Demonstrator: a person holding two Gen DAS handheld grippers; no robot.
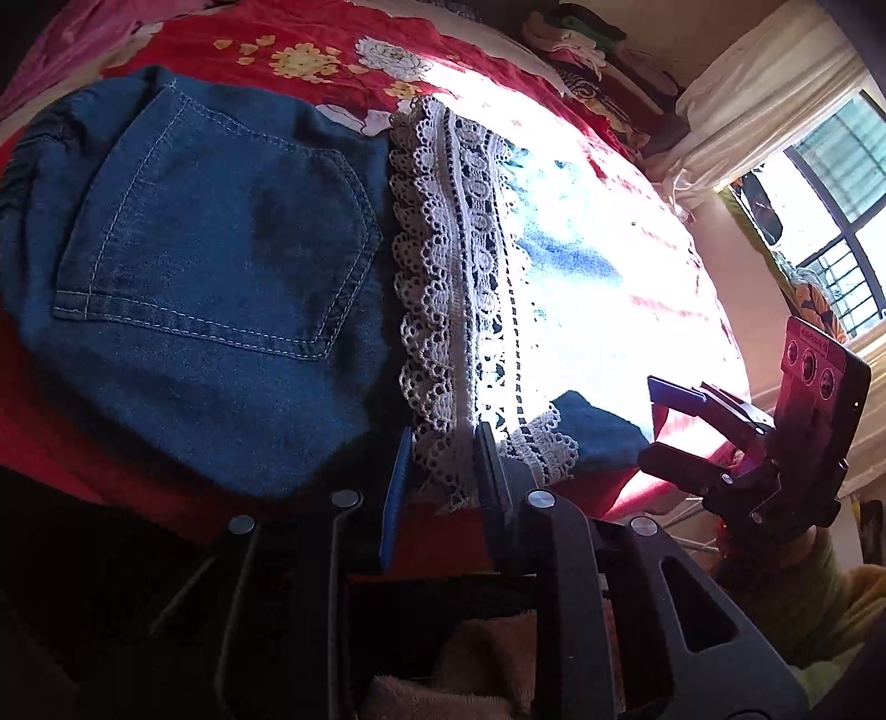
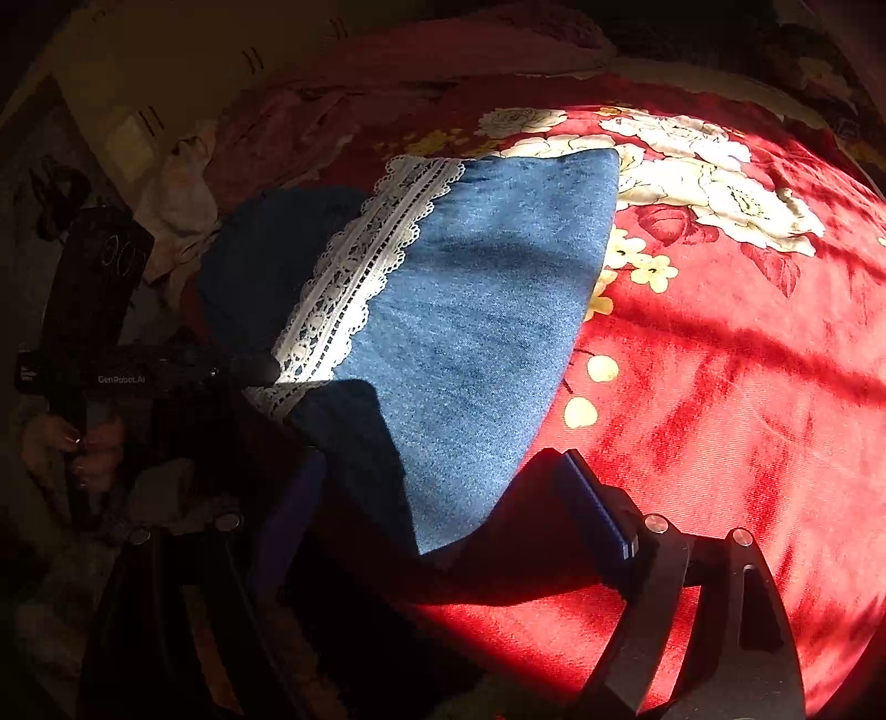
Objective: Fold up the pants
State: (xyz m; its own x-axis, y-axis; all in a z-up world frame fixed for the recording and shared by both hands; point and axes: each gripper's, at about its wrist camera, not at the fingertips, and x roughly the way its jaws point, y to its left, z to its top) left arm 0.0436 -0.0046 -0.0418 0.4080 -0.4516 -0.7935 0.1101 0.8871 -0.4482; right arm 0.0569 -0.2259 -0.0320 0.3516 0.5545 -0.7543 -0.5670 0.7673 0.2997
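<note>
1. In the left wrist view, the denim pants (image 1: 210, 266) fill the left and centre of the frame, lying folded on the red floral bedspread (image 1: 310, 33), back pocket (image 1: 216, 238) facing up.
2. A band of white lace trim (image 1: 443, 288) runs top to bottom through the centre, over the denim; right of it, sunlight washes out the cloth.
3. The left claw (image 1: 440, 487) sits at bottom centre, its two fingers standing on either side of the lace trim's lower end. They are set close but look parted; the trim lies between them rather than visibly pinched.
4. At the lower right of that view, the right claw (image 1: 664, 421) hangs open just beside the denim's near corner, holding nothing.
5. In the right wrist view, the left claw is a dark shape at the left edge, close by the lace; its tips are lost in shadow.
6. The folded denim panel spreads across the centre, its near corner pointing down between the open fingers of the right claw.
7. Judging the step as making or tidying a fold, both claws should grip all layers at the near edge, lift evenly and lay the fold so edges line up without snagging the lace.
</note>
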